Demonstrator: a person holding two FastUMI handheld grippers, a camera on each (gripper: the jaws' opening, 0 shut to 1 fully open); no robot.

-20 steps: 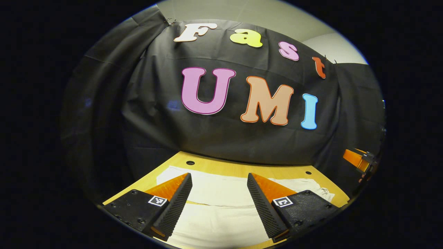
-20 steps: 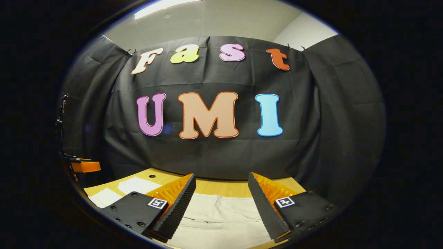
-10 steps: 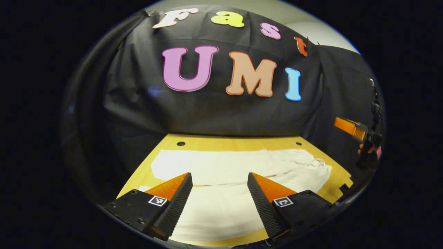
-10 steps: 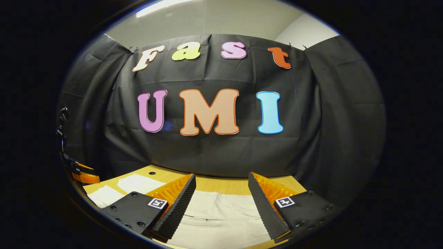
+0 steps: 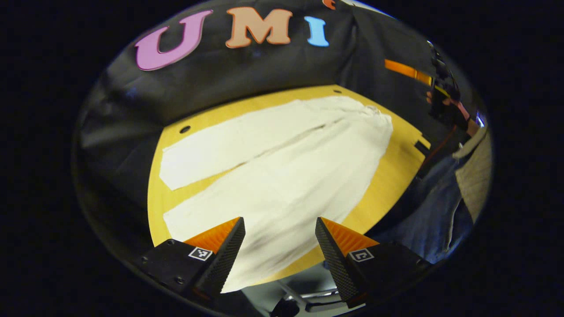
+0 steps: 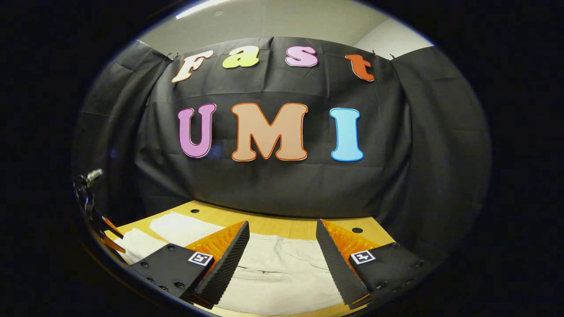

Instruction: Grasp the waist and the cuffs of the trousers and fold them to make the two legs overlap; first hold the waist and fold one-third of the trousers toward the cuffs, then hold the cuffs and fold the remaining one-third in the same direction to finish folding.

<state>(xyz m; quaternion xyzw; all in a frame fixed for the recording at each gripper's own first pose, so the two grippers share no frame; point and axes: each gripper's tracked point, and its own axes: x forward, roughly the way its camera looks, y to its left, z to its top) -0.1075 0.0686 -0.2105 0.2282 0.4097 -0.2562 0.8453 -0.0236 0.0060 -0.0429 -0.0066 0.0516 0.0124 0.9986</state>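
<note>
In the left gripper view, the left gripper (image 5: 280,237) hangs above the near edge of the wooden table (image 5: 387,163), its two fingers spread wide apart with nothing between them. The white trousers (image 5: 282,171) lie flat on the table, spread out with the two legs side by side and a narrow gap between them; the cuffs lie at the left end, the near one just beyond the left gripper's fingers, and the waist lies at the far right end. Farther off at the right, a hand (image 5: 447,110) holds the right gripper (image 5: 407,72) up in the air, well apart from the trousers, and part of a person's clothing shows below it. In the right gripper view, the right gripper (image 6: 282,240) also stands wide open and holds nothing. Its fingers point over the trousers (image 6: 282,277), which lie on the table (image 6: 273,224) below and between them, the cloth gathered in soft creases there, and one leg stretches away to the far left. The left gripper (image 6: 103,231) shows at the left edge, too small to tell how it stands.
</note>
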